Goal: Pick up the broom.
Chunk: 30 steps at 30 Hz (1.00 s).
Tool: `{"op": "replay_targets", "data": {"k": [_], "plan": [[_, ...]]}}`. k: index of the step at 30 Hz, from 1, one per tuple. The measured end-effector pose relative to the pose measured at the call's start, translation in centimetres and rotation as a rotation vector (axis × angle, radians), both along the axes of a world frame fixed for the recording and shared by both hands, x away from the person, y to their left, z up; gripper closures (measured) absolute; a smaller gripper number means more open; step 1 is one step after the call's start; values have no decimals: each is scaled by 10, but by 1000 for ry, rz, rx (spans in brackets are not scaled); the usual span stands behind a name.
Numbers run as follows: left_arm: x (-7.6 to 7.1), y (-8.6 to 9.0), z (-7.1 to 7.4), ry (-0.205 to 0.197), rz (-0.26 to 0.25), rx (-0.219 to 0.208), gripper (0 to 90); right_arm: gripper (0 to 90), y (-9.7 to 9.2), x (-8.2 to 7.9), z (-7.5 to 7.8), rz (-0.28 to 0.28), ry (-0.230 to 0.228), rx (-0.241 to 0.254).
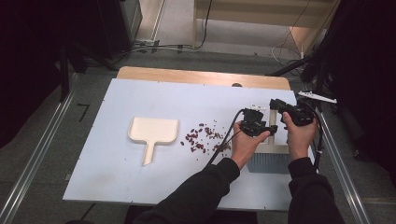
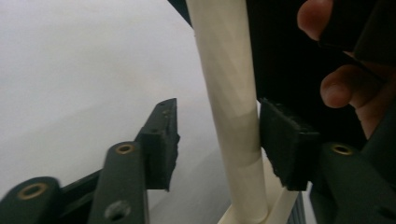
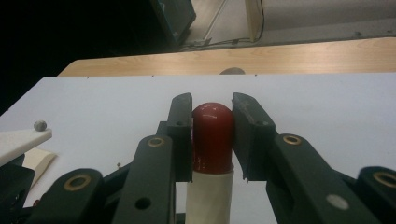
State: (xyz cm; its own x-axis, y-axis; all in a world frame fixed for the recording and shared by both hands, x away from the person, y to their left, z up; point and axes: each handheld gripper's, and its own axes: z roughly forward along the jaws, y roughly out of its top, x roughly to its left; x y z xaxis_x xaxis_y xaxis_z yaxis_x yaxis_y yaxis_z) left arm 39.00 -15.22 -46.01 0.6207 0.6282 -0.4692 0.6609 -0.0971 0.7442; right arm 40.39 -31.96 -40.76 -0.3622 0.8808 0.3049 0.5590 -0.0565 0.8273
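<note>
Brush handle [image 2: 232, 112] apparently touches left tool's [image 2: 219, 140] right pad.

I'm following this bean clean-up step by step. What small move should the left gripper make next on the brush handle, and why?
Probably close the left gripper the rest of the way onto the cream handle. One pad already lies against it, the other stands apart. The right gripper clamps the red handle tip, so a second grip would steady the brush.

cream dustpan [image 1: 153, 131] – scattered red beans [image 1: 200, 137] beside it
</note>
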Motion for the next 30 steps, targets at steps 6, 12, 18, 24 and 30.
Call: {"op": "replay_targets", "data": {"k": [6, 12, 18, 24, 30], "plan": [[0, -3, 2, 3, -20, -25, 664, 677, -1, -1, 1, 2, -3, 1], [0, -4, 3, 1, -30, -36, 676, 677, -4, -4, 3, -4, -8, 6], [0, -3, 4, 7, -34, -49, 687, 677, -5, -6, 5, -4, -16, 13], [1, -1, 9, 10, -41, -71, 704, 676, -8, -10, 13, -1, -44, 13], [1, -1, 13, 3, -48, -75, 710, 673, -10, -14, 18, 1, -63, 11]]}}
